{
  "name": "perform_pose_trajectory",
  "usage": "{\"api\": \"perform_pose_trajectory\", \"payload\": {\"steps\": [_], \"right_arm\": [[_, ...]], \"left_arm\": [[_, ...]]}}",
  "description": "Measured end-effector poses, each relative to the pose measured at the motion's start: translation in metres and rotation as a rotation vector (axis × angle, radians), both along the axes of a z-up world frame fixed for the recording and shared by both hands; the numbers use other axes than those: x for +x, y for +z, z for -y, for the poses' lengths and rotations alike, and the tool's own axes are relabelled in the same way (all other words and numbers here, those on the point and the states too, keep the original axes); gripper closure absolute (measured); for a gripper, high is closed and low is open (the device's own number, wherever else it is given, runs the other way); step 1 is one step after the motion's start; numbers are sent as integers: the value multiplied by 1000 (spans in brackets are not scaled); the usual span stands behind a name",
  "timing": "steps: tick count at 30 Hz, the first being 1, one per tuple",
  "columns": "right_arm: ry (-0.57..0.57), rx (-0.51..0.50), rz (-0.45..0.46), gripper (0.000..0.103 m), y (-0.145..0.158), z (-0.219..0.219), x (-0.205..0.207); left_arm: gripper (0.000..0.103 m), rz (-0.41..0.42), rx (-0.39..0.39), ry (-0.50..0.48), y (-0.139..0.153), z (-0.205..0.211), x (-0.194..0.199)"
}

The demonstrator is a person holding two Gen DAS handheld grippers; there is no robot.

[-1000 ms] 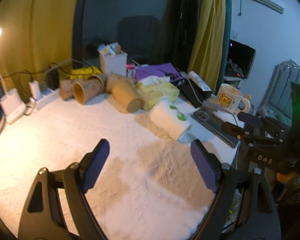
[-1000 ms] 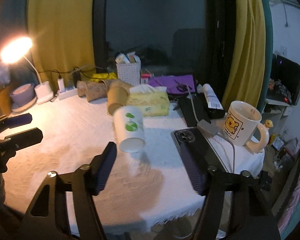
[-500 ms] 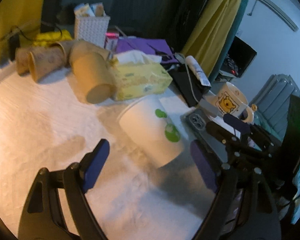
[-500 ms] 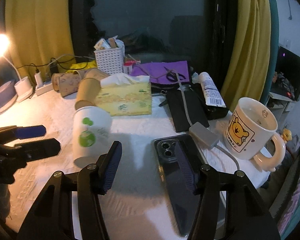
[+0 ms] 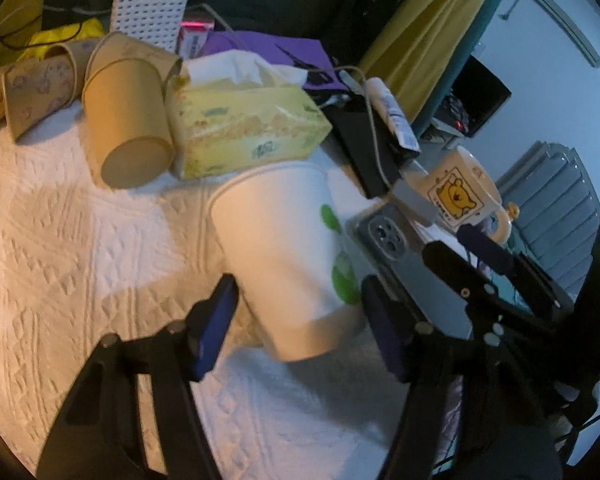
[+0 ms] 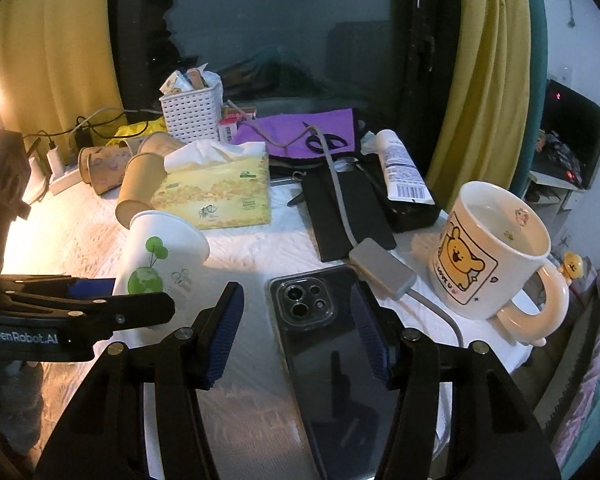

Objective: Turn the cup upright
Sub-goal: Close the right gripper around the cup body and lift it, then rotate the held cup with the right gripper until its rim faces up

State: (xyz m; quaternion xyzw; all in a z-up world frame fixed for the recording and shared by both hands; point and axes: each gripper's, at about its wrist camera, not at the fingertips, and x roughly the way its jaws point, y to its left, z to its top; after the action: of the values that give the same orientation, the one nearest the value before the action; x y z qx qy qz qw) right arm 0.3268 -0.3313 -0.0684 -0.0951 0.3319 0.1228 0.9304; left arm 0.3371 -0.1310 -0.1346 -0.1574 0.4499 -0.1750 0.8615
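A white paper cup [image 5: 288,256] with green print lies tilted on the white tablecloth, its base toward my left gripper. My left gripper [image 5: 300,316] is open, its blue pads on either side of the cup's base end without a visible squeeze. In the right wrist view the cup [image 6: 160,256] sits left of centre with the left gripper's fingers [image 6: 88,308] around its lower part. My right gripper [image 6: 298,332] is open and empty above a phone.
A phone [image 6: 332,360] lies face down under the right gripper. A bear mug [image 6: 488,256] stands at the right. A tissue box [image 5: 240,128], brown paper cups [image 5: 128,120], a white basket [image 6: 192,112], a charger [image 6: 380,268] and dark pouches crowd the back.
My left gripper has moved forward and its fingers now straddle the white cup's base. My right gripper has shifted right, over the phone, and closer to the mug.
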Motion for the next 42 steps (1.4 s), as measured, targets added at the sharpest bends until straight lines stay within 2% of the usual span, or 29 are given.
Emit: {"api": "perform_pose_trajectory", "payload": {"steps": [7, 15, 18, 30, 33, 35, 42], "right_arm": [[9, 7, 23, 44, 11, -6, -15], [87, 57, 17, 44, 17, -35, -42], [128, 80, 10, 44, 18, -51, -53], [314, 240, -80, 44, 25, -113, -107], [373, 250, -98, 41, 28, -129, -123], [415, 264, -114, 36, 29, -139, -133], [509, 341, -197, 35, 30, -163, -154]], "left_arm": [[39, 90, 62, 8, 17, -13, -26], [39, 258, 249, 9, 35, -36, -86], [39, 295, 302, 16, 36, -48, -107], [39, 397, 414, 21, 30, -83, -189], [39, 421, 419, 25, 28, -87, -209], [39, 445, 431, 30, 28, -89, -221], [39, 520, 443, 63, 32, -92, -258]]}}
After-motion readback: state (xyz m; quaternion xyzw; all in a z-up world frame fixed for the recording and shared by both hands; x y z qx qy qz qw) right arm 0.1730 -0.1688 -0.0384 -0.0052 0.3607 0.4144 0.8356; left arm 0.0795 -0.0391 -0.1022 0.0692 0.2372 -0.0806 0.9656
